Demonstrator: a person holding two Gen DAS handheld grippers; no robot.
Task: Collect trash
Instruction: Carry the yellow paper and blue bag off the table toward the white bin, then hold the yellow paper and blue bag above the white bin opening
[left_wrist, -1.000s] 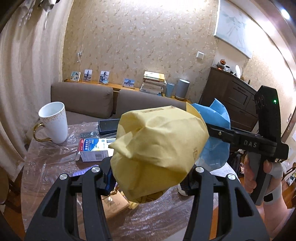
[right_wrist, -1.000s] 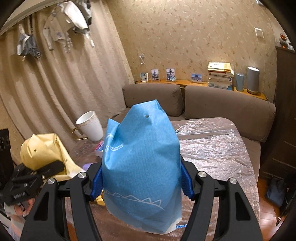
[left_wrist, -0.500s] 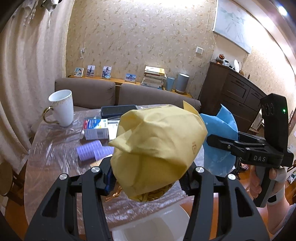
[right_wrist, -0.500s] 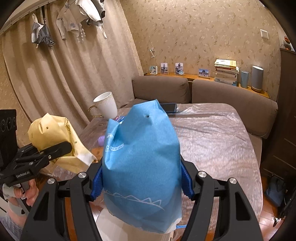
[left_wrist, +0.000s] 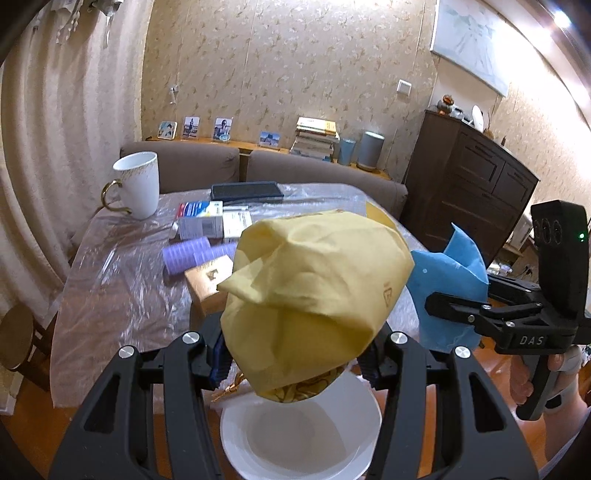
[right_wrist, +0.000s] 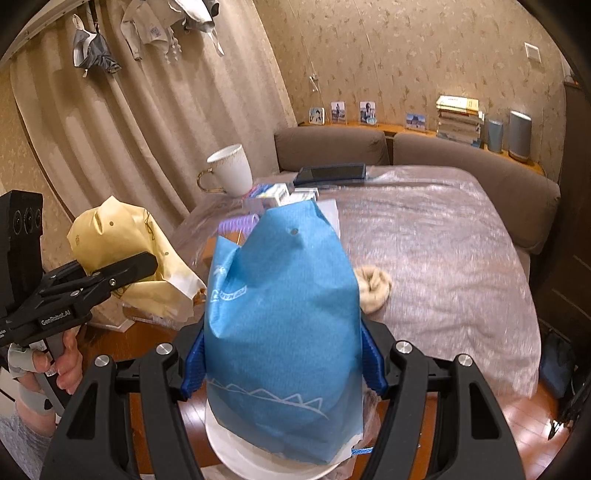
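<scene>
My left gripper (left_wrist: 295, 354) is shut on a crumpled yellow bag (left_wrist: 314, 295) and holds it right above a white bin (left_wrist: 299, 439) on the floor at the table's near edge. My right gripper (right_wrist: 284, 373) is shut on a blue bag (right_wrist: 284, 332) and holds it over the same white bin (right_wrist: 236, 458). The blue bag (left_wrist: 443, 291) and the right gripper show at the right of the left wrist view. The yellow bag (right_wrist: 125, 258) and the left gripper show at the left of the right wrist view.
The plastic-covered table (right_wrist: 424, 258) holds a white mug (left_wrist: 136, 188), small boxes (left_wrist: 207, 225), purple rollers (left_wrist: 188, 254), a brown box (left_wrist: 210, 284), a dark phone (left_wrist: 245, 190) and a beige wad (right_wrist: 373, 288). A sofa (left_wrist: 295, 170) stands behind, a dark cabinet (left_wrist: 469, 192) at right.
Both grippers have drawn back from over the table with their bags. They now hang beyond its near edge, and the white bin has come into view below them.
</scene>
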